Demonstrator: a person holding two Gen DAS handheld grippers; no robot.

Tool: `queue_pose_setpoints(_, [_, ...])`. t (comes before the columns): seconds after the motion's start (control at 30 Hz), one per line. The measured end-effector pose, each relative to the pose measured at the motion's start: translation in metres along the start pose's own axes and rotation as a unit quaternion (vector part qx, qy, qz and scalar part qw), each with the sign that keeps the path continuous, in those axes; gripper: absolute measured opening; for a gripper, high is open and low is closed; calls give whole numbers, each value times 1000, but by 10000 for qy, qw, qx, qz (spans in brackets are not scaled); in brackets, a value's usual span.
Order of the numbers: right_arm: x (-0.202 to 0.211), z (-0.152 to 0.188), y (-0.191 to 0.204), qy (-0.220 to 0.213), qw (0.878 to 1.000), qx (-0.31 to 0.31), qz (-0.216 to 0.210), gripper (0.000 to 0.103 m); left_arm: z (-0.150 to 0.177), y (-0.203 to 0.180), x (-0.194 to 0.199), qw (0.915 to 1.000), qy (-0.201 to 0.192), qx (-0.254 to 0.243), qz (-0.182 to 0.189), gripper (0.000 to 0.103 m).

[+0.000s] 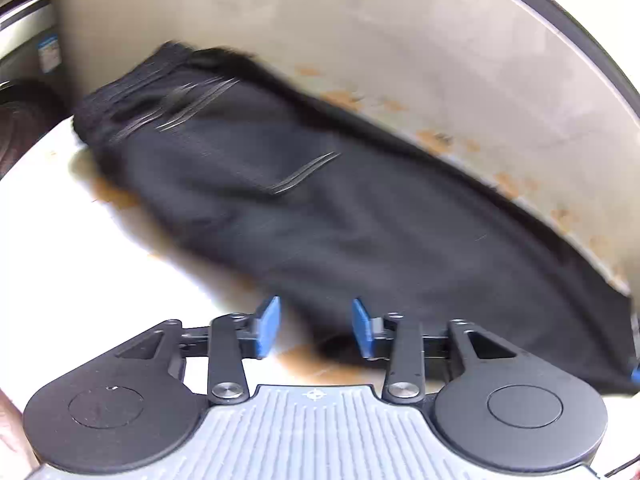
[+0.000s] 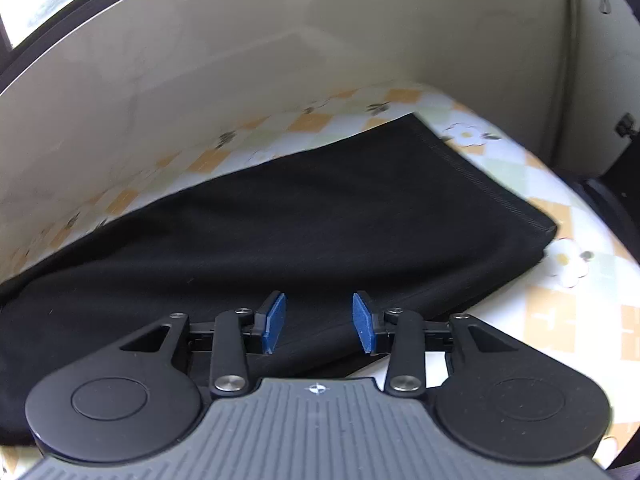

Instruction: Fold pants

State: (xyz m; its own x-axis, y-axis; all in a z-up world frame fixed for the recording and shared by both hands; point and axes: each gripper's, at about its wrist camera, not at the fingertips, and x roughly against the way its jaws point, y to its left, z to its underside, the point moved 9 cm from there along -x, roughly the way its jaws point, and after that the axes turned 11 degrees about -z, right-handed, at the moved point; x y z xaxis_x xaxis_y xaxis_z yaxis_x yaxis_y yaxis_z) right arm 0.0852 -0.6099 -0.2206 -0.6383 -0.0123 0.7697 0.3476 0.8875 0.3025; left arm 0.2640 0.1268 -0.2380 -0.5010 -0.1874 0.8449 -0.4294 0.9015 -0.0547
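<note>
1. Already, we judge the black pants folded leg over leg, lying flat on the flower-patterned bench.
2. Left gripper and right gripper: jaws part open, empty.
3. Crosswise folds remain.

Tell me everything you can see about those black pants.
The black pants lie flat along a flower-patterned tablecloth beside a pale wall, apparently folded lengthwise. The cloth looks soft and matte. A stitched hem ends them at one side; the bunched waistband with pale drawstrings ends the other. Neither gripper holds them; both hover with nothing between their blue pads.
</note>
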Motion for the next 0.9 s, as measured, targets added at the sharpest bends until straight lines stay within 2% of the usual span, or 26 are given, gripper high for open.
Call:
queue_pose_setpoints(0.03, [-6,6,12,101,9999,86,-82,43,7,8,-1,10000,39,-52,-28,31])
queue_pose_setpoints(0.13, [-22,24,44,382,9984,269,-309,43,18,15,-5,9994,-36,-333,36,28])
queue_pose_setpoints(0.3, [-33,35,76,602,9945,366,-777,43,27,-16,-12,9963,-245,-784,250,29])
queue_pose_setpoints(0.53, [-48,46,114,934,9837,1203,-952,44,4,-37,-31,9927,-467,-1079,284,29])
queue_pose_setpoints(0.63, [-54,54,143,1098,9725,1667,-1196,44,-11,-41,-43,9945,-362,-936,316,29])
queue_pose_setpoints(0.83, [-68,69,206,1297,9392,2577,-1860,44,-34,-48,-68,9968,-7,-659,459,28])
queue_pose_setpoints(0.9, [-73,72,224,1324,9299,2759,-2042,50,-43,-45,-78,9972,115,-540,506,28])
